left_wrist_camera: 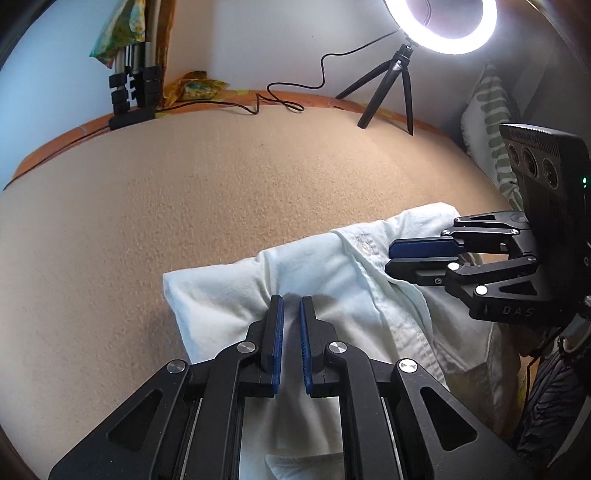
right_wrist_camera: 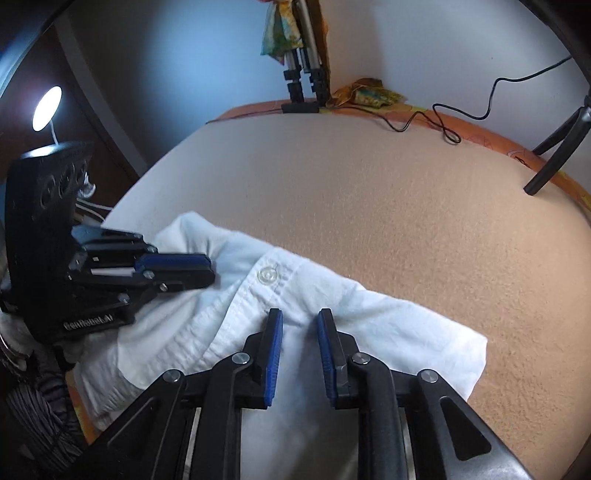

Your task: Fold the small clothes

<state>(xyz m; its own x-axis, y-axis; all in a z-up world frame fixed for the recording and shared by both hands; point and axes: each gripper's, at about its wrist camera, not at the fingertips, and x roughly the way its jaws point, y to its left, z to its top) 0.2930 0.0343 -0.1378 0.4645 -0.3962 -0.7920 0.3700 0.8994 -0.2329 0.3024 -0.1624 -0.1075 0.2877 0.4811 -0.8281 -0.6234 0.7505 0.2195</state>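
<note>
Left wrist: shirt (left_wrist_camera: 332, 280) under fingers (left_wrist_camera: 275, 332).

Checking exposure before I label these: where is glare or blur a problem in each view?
Left wrist view: the ring light blows out to white at top; the white shirt stays readable. Right wrist view: a lamp glares at left, and the left tongs look slightly smeared. Both views bend the tan surface.
</note>
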